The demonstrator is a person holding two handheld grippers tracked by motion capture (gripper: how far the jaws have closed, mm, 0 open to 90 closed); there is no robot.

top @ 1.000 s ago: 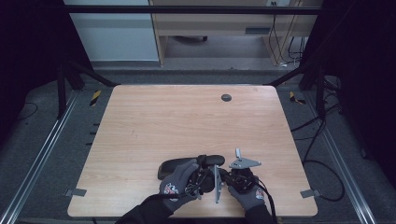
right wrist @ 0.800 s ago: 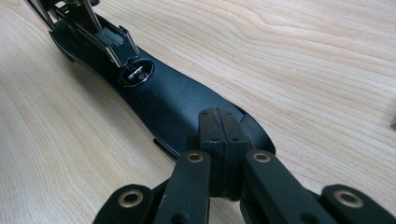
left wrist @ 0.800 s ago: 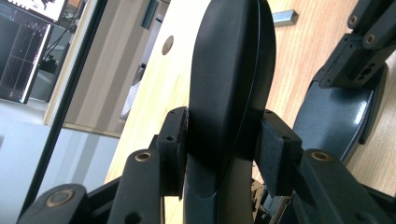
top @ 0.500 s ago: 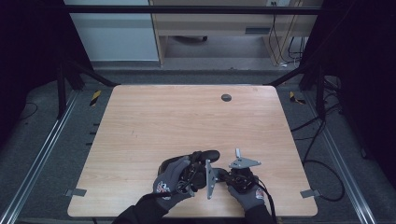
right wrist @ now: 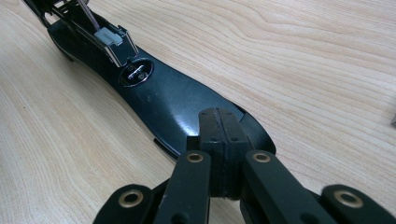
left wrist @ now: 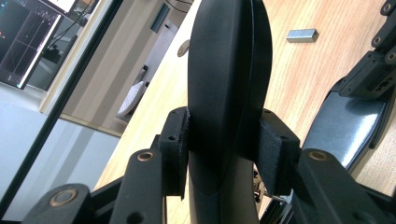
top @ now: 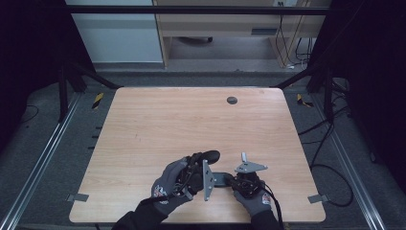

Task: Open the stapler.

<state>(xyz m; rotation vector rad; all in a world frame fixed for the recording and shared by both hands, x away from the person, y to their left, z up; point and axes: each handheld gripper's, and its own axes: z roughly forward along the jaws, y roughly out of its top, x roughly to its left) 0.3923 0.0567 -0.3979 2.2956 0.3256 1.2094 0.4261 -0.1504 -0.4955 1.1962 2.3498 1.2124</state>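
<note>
**Handling of the Two-Part Black Plastic Housing**

**Position.** The black, oval, smooth plastic shell (left wrist: pixel 229 70) is held upright between the pads (left wrist: pixel 180 149) of the left tool (left wrist: pixel 226 149), clear of the light wood-grain desk (right wrist: pixel 303 56). The pads pinch it across its narrow waist, and most of its length projects beyond the tips. The long, glossy black plastic base with a round recess and a small metal connector (right wrist: pixel 173 102) lies flat on the desk, running forward and to the left from the right tool (right wrist: pixel 219 140). The jaws of the right tool are pressed together, with their tips at the near, rounded end of the base. Whether they bear down on it cannot be determined.

**Handling properties.** Both parts are judged to be light, rigid and thin-walled. The polished surfaces are likely to be slippery against the pads, and the curved flanks give little flat area for seating.

**Recommended hold.**
- The shell should be gripped at its waist, as it is now, where the sides run nearly parallel.
- The base should be steadied at the plain end nearest the right tool.
- The connector and exposed fittings at the far end are taken to be fragile and should not be clamped.

A small grey metal block (left wrist: pixel 301 34) lies on the desk well beyond the left tool.
</note>
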